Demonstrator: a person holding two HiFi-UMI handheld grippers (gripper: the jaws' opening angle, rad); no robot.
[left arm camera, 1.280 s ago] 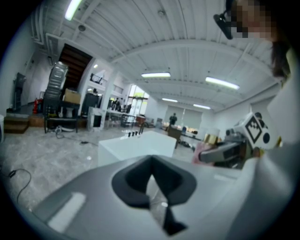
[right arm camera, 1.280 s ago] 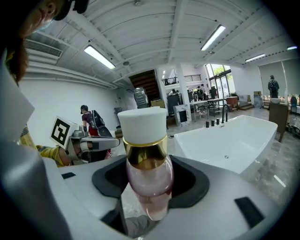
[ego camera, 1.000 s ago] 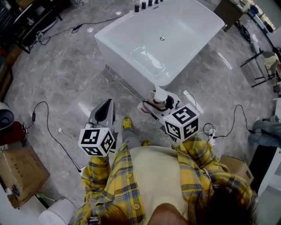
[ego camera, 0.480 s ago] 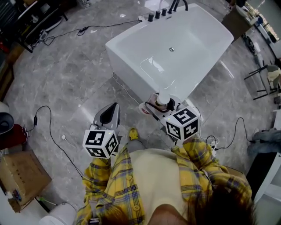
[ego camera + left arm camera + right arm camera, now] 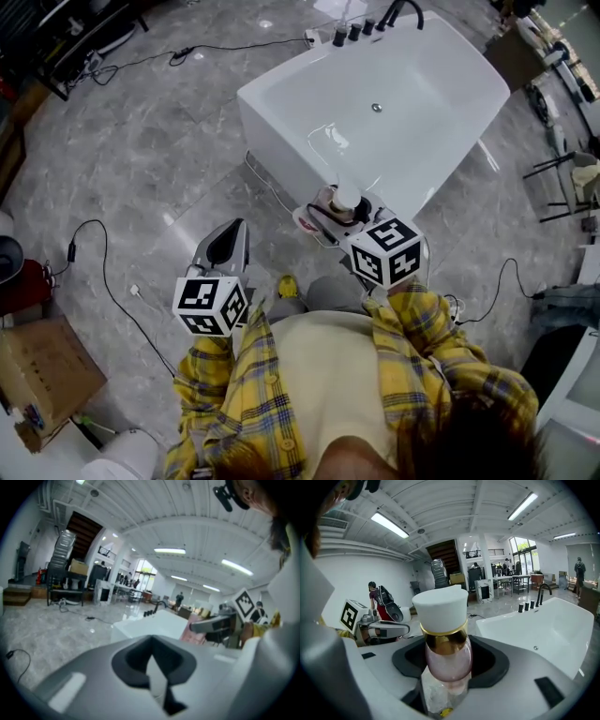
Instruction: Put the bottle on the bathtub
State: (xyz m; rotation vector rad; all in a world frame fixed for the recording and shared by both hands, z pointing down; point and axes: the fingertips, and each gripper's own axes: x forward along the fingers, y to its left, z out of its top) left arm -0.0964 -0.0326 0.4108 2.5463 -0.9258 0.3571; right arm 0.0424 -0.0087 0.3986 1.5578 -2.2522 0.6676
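A pink bottle (image 5: 446, 660) with a white cap and a gold band stands upright between the jaws of my right gripper (image 5: 440, 688), which is shut on its lower part. In the head view the bottle (image 5: 346, 198) and right gripper (image 5: 334, 210) hang just before the near wall of the white bathtub (image 5: 289, 161). The tub's rim (image 5: 506, 619) lies ahead and to the right of the bottle. My left gripper (image 5: 227, 242) is held over the floor left of the tub, shut and holding nothing. In its own view the jaws of the left gripper (image 5: 155, 679) meet, with the bathtub (image 5: 151, 623) beyond.
Black taps (image 5: 367, 26) stand at the tub's far end. Cables (image 5: 105, 274) run over the grey marble floor, one beside the tub's near wall (image 5: 270, 190). A cardboard box (image 5: 42, 370) sits at the left, a black chair frame (image 5: 561, 173) at the right.
The person has stepped closer: the tub's near wall now lies right at the bottle in the right gripper. The left gripper keeps its place beside it.
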